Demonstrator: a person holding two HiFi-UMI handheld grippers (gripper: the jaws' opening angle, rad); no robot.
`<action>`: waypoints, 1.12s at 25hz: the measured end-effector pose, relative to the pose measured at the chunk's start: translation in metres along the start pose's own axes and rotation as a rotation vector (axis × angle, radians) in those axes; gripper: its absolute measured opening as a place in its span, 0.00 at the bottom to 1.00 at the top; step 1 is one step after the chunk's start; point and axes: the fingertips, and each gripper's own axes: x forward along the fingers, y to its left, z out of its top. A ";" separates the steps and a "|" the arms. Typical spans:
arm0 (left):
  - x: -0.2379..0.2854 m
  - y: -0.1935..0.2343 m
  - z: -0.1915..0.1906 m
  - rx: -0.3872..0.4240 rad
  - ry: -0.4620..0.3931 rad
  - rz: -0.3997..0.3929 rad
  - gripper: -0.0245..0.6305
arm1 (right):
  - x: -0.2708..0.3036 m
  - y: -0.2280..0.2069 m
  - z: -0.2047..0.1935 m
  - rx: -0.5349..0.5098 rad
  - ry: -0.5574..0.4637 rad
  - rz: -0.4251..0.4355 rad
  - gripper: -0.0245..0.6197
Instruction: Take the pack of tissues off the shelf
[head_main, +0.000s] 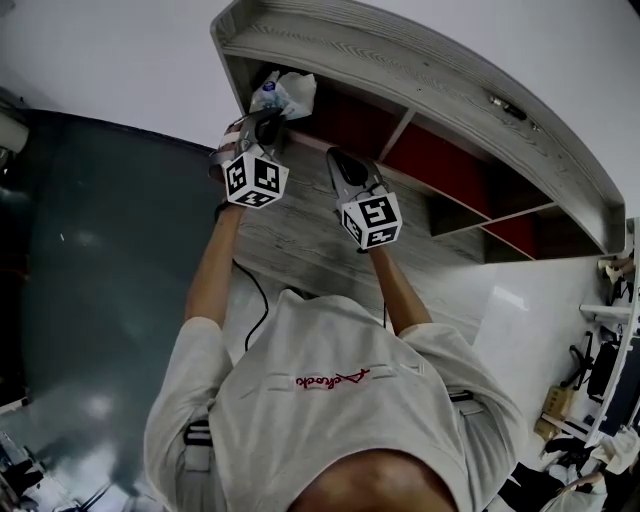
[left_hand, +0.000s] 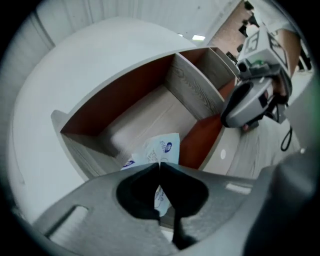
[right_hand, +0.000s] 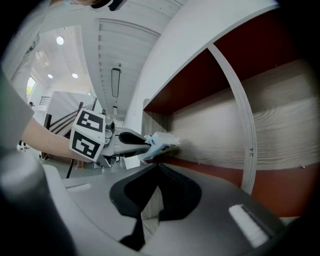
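The white pack of tissues (head_main: 288, 94) with blue print sits at the front of the shelf's leftmost compartment. My left gripper (head_main: 268, 120) is shut on the pack's near edge. In the left gripper view the pack (left_hand: 164, 148) sticks out past the closed jaws (left_hand: 160, 166), and a bit of it shows behind them. My right gripper (head_main: 336, 160) hovers just to the right, in front of the shelf, shut with nothing in it (right_hand: 159, 168). The right gripper view shows the left gripper (right_hand: 131, 141) from the side, pinching the pack (right_hand: 161, 142).
The shelf (head_main: 420, 70) is light wood grain with red back panels and upright dividers (right_hand: 240, 115); several compartments run to the right. A wood-grain surface (head_main: 300, 240) lies below the grippers. A black cable (head_main: 262, 300) hangs near the left arm. Clutter stands at the far right (head_main: 610, 330).
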 end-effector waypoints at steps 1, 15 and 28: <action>-0.004 0.002 0.002 -0.045 -0.018 0.005 0.04 | 0.001 0.001 0.001 0.000 0.000 0.000 0.05; -0.067 0.022 0.000 -0.458 -0.199 0.084 0.04 | 0.020 0.028 0.018 -0.014 -0.035 0.029 0.05; -0.137 0.021 -0.026 -0.572 -0.222 0.124 0.04 | 0.025 0.070 0.024 -0.009 -0.047 0.030 0.05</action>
